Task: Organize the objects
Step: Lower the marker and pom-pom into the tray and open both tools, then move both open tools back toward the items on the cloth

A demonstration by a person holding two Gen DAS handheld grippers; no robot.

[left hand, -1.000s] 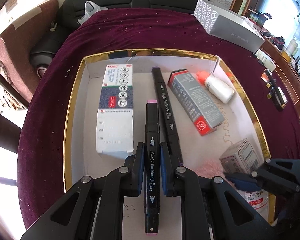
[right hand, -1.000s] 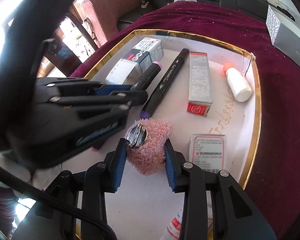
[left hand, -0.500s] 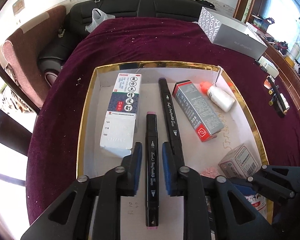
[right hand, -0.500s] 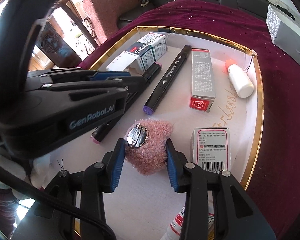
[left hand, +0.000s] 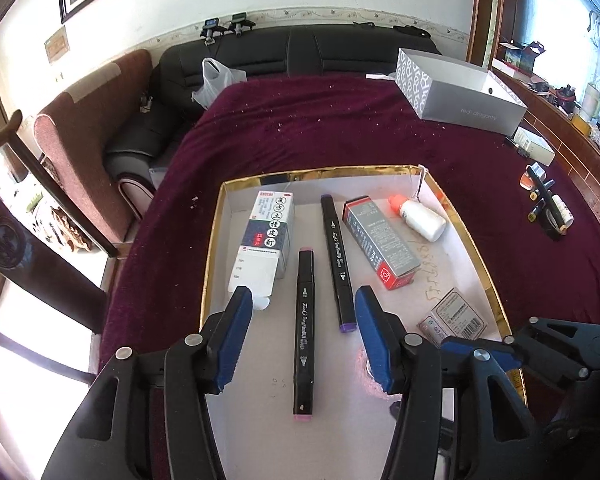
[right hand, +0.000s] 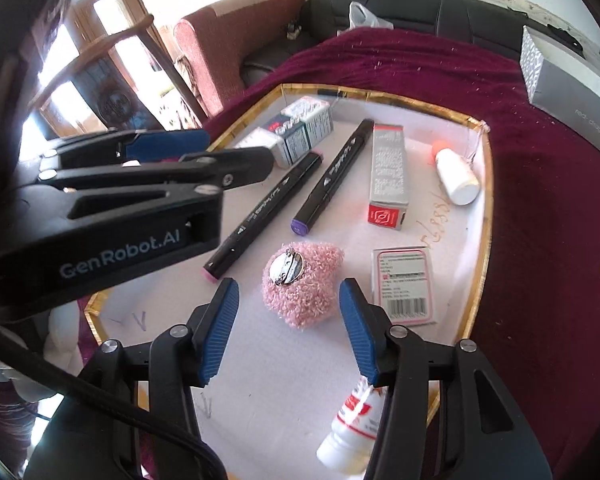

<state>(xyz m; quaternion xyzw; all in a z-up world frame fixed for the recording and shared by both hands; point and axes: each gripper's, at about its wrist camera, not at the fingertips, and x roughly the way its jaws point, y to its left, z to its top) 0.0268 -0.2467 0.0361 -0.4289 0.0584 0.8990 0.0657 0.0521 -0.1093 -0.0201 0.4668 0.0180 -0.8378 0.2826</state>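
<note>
A gold-rimmed white tray [left hand: 324, 172] lies on a maroon cloth. A black pink-tipped marker [left hand: 305, 328] lies flat in it, and my left gripper [left hand: 302, 294] hovers over it with jaws opening, pads clear of the barrel. A purple-tipped marker [left hand: 337, 264] lies beside it. In the right wrist view, a pink fluffy brooch [right hand: 304, 292] rests pin side up on the tray floor. My right gripper [right hand: 289, 286] straddles it with jaws opening, neither pad touching. The left gripper [right hand: 236, 150] shows at that view's left.
The tray also holds a white-and-blue box [left hand: 266, 240], a grey-and-red box [left hand: 382, 242], an orange-capped white bottle [left hand: 420, 218], a barcoded small box [right hand: 404, 284] and a red-labelled bottle [right hand: 352, 428]. A grey shoebox [left hand: 460, 92] and loose markers [left hand: 546, 208] sit on the cloth.
My left gripper let go of the pink-tipped marker, which now lies in the tray, and drew up and back. The right jaws spread away from the fluffy brooch.
</note>
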